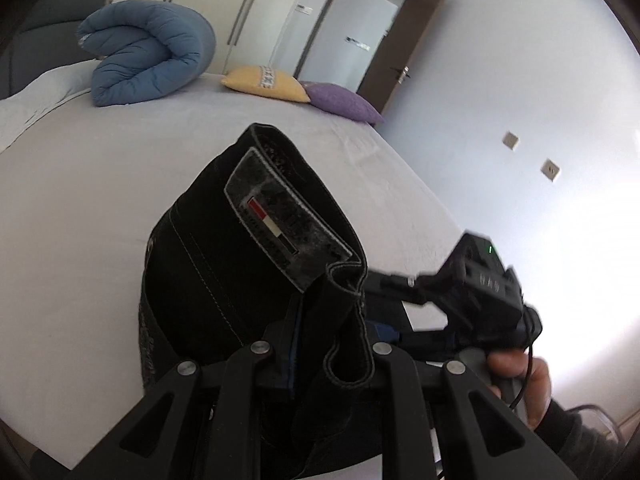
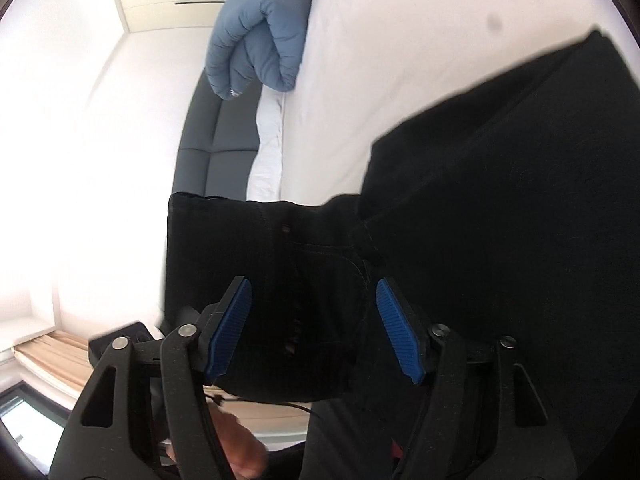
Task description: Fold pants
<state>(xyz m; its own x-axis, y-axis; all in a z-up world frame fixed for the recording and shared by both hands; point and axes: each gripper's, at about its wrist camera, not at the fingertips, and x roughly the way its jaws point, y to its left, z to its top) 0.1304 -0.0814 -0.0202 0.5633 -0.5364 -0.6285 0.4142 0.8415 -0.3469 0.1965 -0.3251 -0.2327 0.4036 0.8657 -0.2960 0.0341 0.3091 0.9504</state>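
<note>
Black pants (image 1: 224,264) with a grey brand label at the waistband hang over the white bed (image 1: 80,208). My left gripper (image 1: 320,340) is shut on the waistband edge, which bunches between its fingers. In the right wrist view the pants (image 2: 500,208) fill the right side. My right gripper (image 2: 314,328) is open, its blue pads (image 2: 394,328) on either side of the black fabric and not pinching it. The right gripper's body (image 1: 480,296) and the hand holding it show at the right of the left wrist view.
A rolled blue duvet (image 1: 148,52) lies at the far end of the bed, with a yellow pillow (image 1: 266,84) and a purple pillow (image 1: 344,104) beside it. A dark headboard (image 2: 216,152), a door (image 1: 360,40) and a wall stand around the bed.
</note>
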